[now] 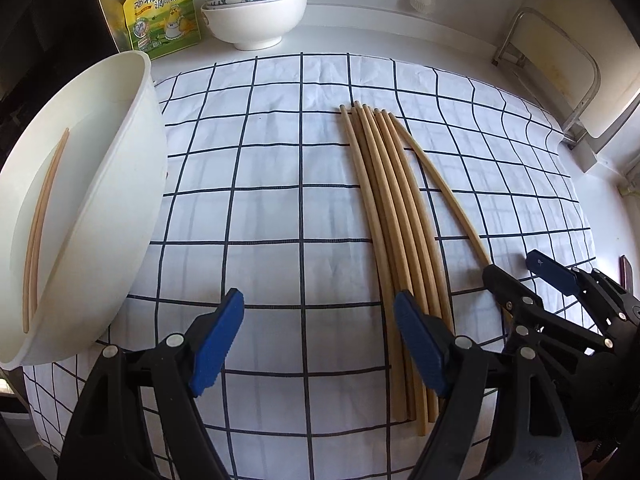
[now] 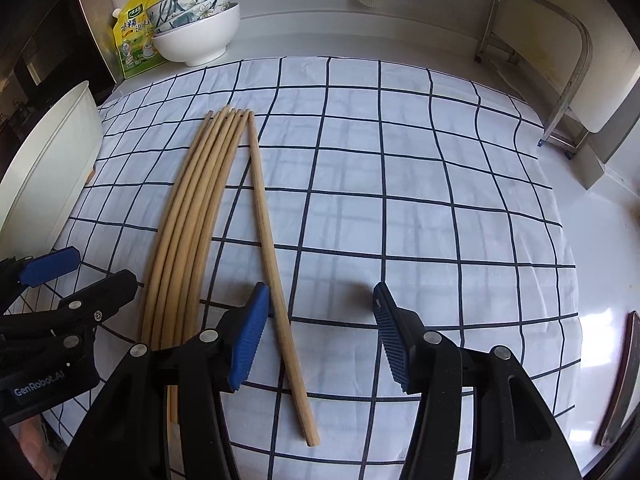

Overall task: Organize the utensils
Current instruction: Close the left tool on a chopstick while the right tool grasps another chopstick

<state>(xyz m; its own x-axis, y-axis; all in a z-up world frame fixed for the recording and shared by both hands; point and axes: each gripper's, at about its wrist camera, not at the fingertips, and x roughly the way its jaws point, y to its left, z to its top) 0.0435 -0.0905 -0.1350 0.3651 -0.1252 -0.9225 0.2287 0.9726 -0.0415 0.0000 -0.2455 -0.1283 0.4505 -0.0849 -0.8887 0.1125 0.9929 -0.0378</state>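
Several wooden chopsticks (image 1: 394, 220) lie bundled on the checked cloth (image 1: 260, 200), and one single chopstick (image 1: 448, 188) lies apart to their right. My left gripper (image 1: 320, 340) hovers open over bare cloth, its right pad just above the bundle's near ends. A white tub (image 1: 120, 200) at the left holds two chopsticks (image 1: 38, 240). In the right wrist view the bundle (image 2: 188, 220) lies left of my right gripper (image 2: 320, 334). That gripper is open over the single chopstick (image 2: 276, 280), which runs close beside its left pad, untouched by either pad.
Stacked bowls (image 1: 256, 12) and a yellow seasoning pouch (image 1: 164, 16) stand at the back left. A metal-framed rack (image 2: 568, 80) sits at the back right. The cloth's right edge gives way to white counter (image 2: 600, 260), with a dark strip (image 2: 620, 380) near its edge.
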